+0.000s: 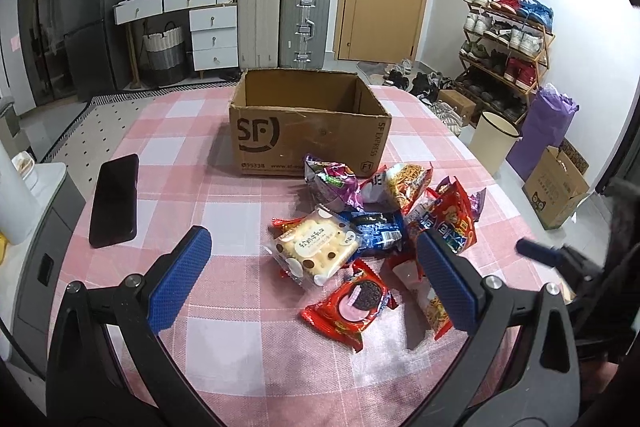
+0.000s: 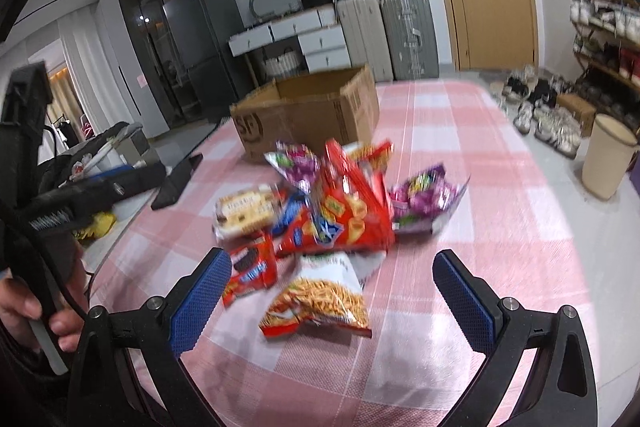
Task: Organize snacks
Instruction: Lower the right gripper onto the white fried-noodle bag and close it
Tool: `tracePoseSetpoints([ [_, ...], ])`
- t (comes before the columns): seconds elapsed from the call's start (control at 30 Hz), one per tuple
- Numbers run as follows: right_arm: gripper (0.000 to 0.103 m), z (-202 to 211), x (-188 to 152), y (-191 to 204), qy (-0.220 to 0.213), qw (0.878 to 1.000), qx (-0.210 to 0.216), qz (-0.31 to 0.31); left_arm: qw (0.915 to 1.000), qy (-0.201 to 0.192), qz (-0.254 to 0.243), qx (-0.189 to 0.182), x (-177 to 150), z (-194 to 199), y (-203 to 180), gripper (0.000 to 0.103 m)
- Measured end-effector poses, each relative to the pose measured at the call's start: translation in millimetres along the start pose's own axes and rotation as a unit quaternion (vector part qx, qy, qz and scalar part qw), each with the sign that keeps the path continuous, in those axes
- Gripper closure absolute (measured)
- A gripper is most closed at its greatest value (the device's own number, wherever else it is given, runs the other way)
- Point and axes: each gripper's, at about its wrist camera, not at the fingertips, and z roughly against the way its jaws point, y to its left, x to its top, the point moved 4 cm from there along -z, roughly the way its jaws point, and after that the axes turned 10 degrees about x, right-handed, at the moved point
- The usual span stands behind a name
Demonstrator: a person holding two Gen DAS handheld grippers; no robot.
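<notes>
Several snack packets lie in a heap on the pink checked tablecloth, in front of an open cardboard box marked SF. Among them are a pale biscuit pack, a red cookie pack, a purple bag and a red chip bag. My left gripper hangs open above the near side of the heap, nothing between its blue pads. In the blurred right wrist view my right gripper is open too, just short of a noodle-snack bag and the big red bag. The box stands beyond.
A black phone lies on the table's left side. Off the right edge stand a beige bin, a purple bag and a shoe rack. A hand holds the other gripper at the left of the right wrist view.
</notes>
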Motion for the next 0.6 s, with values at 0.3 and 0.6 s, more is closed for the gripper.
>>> tracePoseSetpoints([
  [0.3, 0.001, -49, -16, -15, 0.055, 0.998, 0.018, -0.013, 0.9998, 0.002, 0.018, 0.010, -7, -10, 22, 0.001],
  [0.6, 0.023, -76, -21, -15, 0.091, 0.995, 0.035, -0.024, 0.9993, 0.017, 0.022, 0.026, -13, -24, 35, 0.001],
])
